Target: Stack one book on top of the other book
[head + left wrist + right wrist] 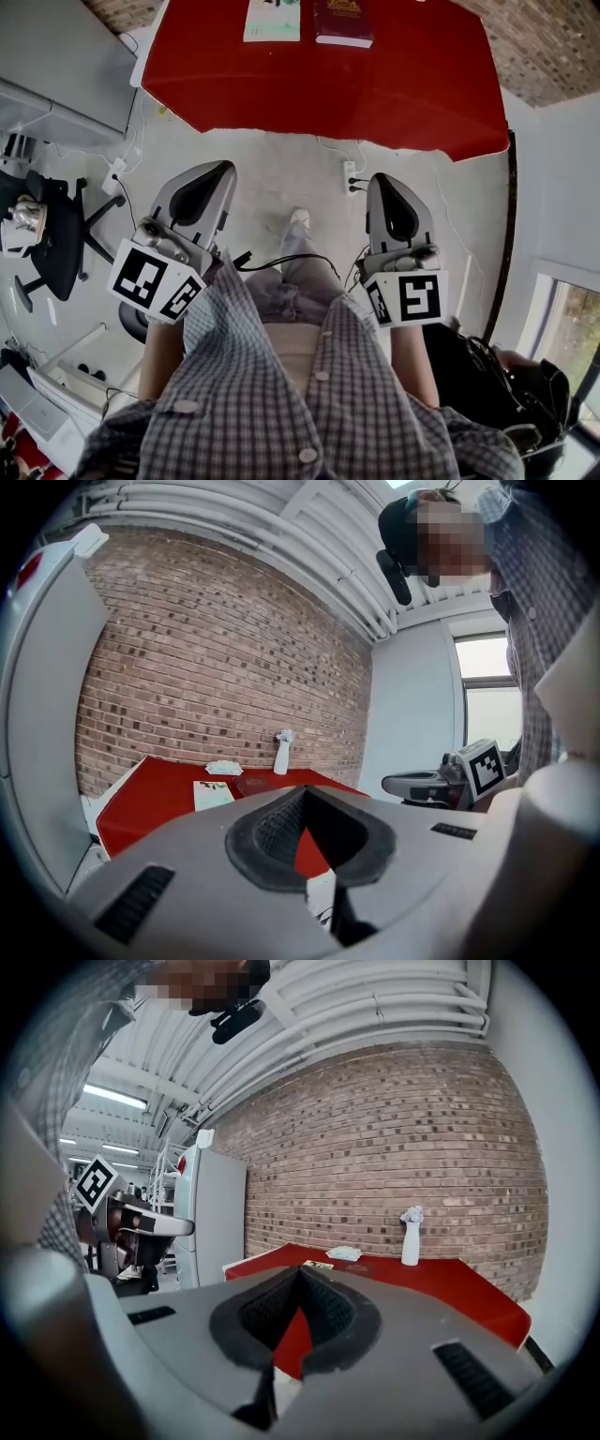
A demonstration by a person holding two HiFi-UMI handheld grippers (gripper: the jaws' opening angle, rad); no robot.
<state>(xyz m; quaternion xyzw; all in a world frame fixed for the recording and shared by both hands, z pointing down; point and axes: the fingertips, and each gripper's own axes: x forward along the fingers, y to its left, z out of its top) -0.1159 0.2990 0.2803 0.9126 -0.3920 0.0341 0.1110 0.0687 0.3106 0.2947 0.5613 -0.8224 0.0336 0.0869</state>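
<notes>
So, both books are lying flat on the red table (412, 84), side by side: the pale book (273, 19) on the left and the dark red book (343, 22) just beside it on the right, with a small gap between them (nothing stacked yet). The left tongs (223, 171) and the right tongs (382, 180) are both held out over the grey floor (281, 169), well short of the table and pointing roughly toward it. Each pair is closed, jaws pressed together with nothing gripped; all you see through the notch in the pads is a sliver of red table. In the left gripper view, a white spray bottle (281, 753) stands behind the books, toward the brick wall (216, 649), with a small white crumpled-looking thing (223, 768) near it — can't tell what that is. Down on the floor there's a power strip (352, 176) between the two tongs, and a black office chair (56, 234) off to the left.
</notes>
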